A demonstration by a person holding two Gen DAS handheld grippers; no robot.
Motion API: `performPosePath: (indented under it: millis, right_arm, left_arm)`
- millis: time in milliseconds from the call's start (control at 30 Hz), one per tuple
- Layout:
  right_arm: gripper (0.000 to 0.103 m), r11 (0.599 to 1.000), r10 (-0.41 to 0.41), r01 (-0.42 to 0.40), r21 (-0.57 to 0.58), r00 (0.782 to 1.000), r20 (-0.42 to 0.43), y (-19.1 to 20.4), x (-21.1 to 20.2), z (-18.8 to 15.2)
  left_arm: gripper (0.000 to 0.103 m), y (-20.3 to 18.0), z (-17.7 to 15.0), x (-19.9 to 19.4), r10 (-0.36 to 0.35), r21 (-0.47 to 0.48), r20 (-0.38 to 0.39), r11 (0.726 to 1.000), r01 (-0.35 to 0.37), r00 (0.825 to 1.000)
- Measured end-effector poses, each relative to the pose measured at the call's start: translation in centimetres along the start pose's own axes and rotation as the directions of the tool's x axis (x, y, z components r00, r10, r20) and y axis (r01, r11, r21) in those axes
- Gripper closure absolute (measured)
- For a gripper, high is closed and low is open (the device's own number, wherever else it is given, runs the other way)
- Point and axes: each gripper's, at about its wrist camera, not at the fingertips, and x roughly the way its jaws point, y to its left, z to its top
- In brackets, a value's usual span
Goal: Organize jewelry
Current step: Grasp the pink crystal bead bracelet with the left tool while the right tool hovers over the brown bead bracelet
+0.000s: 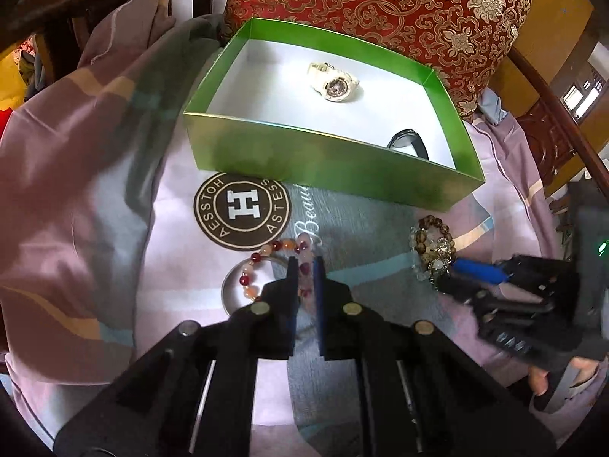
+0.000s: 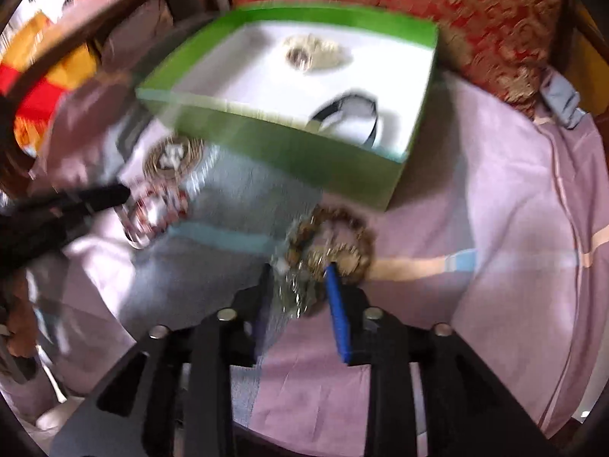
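A green box (image 1: 323, 167) with a white floor holds a cream watch (image 1: 333, 82) and a black watch (image 1: 409, 143); the box also shows in the right wrist view (image 2: 304, 152). My left gripper (image 1: 305, 266) is shut on a red, orange and pink bead bracelet (image 1: 266, 251) that lies over a clear bangle (image 1: 232, 285) on the cloth. My right gripper (image 2: 300, 270) stands open around a heap of brown and clear bead bracelets (image 2: 331, 243), which also shows in the left wrist view (image 1: 432, 243). The right wrist view is motion-blurred.
A pink and grey bedsheet (image 1: 95, 190) covers the surface, with a round brown logo patch (image 1: 241, 211). A red and gold cushion (image 1: 399, 11) leans behind the box. Dark wooden rails (image 1: 552, 103) run at the right and back left.
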Motion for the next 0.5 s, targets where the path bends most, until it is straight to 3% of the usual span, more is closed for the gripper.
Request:
performPosePath:
  millis: [67, 133, 267, 300, 500]
  right_arm:
    - [0.074, 1.000, -0.006, 0.006, -0.017, 1.000, -0.020, 0.5, 0.8, -0.3]
    - [0.088, 1.000, 0.007, -0.007, -0.020, 1.000, -0.023, 0.7, 1.0, -0.4]
    - [0.094, 0.999, 0.025, -0.024, -0.025, 0.999, 0.020, 0.9, -0.5, -0.1]
    - [0.101, 0.999, 0.025, -0.024, -0.023, 0.999, 0.035, 0.7, -1.0, 0.1]
    - [0.101, 1.000, 0.001, -0.003, 0.017, 0.996, 0.092, -0.6, -2.8, 0.5]
  left_arm:
    - [0.096, -0.1, 0.0, 0.2, -0.001, 0.001, -0.004, 1.000, 0.001, 1.000]
    - [0.096, -0.2, 0.1, 0.2, -0.003, 0.004, -0.005, 1.000, 0.003, 1.000]
    - [0.096, -0.4, 0.2, -0.2, -0.009, 0.006, 0.006, 1.000, 0.009, 1.000]
    - [0.096, -0.5, 0.3, -0.4, -0.010, 0.007, 0.009, 1.000, 0.010, 1.000]
    - [0.096, -0.8, 0.5, -1.4, 0.000, 0.014, 0.030, 1.000, -0.001, 1.000]
